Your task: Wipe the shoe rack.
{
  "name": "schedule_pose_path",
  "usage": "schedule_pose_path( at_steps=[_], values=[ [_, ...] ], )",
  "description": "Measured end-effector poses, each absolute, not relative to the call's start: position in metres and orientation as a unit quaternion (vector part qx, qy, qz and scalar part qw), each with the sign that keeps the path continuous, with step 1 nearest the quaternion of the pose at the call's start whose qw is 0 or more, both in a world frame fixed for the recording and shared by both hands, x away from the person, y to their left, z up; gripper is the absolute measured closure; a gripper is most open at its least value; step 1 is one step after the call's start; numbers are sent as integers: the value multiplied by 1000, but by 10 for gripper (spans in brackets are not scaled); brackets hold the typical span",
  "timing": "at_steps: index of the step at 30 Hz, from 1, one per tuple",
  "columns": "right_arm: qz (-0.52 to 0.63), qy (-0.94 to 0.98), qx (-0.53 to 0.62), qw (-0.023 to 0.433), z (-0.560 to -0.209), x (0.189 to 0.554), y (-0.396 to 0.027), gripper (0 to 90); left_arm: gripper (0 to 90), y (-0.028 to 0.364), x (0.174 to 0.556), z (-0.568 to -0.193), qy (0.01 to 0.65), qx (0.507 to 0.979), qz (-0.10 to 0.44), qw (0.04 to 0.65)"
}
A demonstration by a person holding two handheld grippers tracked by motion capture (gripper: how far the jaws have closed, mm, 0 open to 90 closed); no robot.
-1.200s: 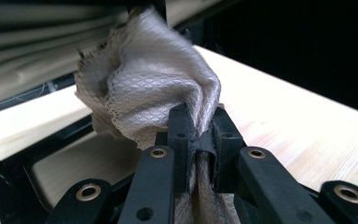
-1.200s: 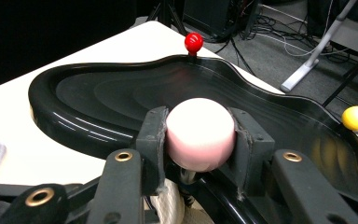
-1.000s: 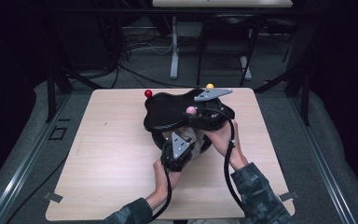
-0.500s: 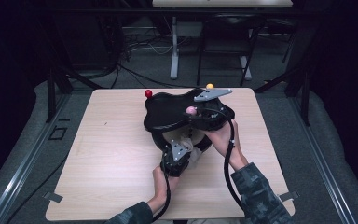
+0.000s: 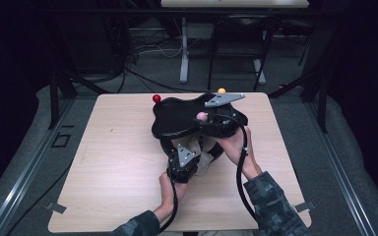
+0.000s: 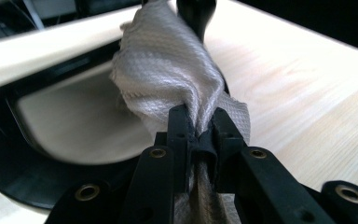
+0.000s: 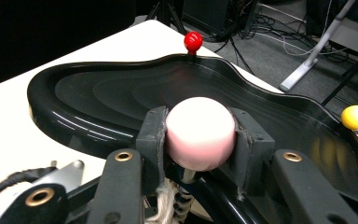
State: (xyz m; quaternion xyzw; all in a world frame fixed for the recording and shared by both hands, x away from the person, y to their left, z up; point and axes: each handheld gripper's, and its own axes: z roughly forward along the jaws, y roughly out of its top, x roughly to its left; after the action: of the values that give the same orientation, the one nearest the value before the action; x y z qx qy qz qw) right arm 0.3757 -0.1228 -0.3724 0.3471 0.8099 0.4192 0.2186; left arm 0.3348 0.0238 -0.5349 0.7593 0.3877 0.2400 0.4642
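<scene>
A glossy black wavy tray (image 5: pixel 177 118) stands at the table's middle, with a red ball (image 5: pixel 156 98), a yellow ball (image 5: pixel 221 91) and a pink ball (image 5: pixel 202 116) at its rim. My right gripper (image 7: pixel 200 135) is shut on the pink ball (image 7: pixel 200 133), over the tray's near edge (image 7: pixel 121 93). Below that edge, my left gripper (image 6: pixel 199 128) is shut on a bunched white cloth (image 6: pixel 168 79). The cloth lies against a black-rimmed lower dish (image 6: pixel 9 163). In the high view the cloth (image 5: pixel 202 155) shows beside the left gripper (image 5: pixel 187 147), partly hidden under the tray.
The pale wooden table (image 5: pixel 113 162) has bare room left of the tray and toward the front edge. Both grippers' cables trail back along the forearms. Dark floor, cables and stand legs (image 5: pixel 183 54) lie beyond the far edge.
My left gripper has shifted slightly toward the person with the cloth still in it. The right gripper and the tray have stayed still.
</scene>
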Motion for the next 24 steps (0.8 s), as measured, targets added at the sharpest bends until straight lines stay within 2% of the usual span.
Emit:
schedule_pose_path(
  at_steps=[10,24],
  values=[
    [418,811,348,218,-372,376,-122,603,806,25,332,-508,375,745,254,490],
    [416,812,345,221,-372,376,-122,603,802,25,322,-492,357,742,255,507]
  ],
)
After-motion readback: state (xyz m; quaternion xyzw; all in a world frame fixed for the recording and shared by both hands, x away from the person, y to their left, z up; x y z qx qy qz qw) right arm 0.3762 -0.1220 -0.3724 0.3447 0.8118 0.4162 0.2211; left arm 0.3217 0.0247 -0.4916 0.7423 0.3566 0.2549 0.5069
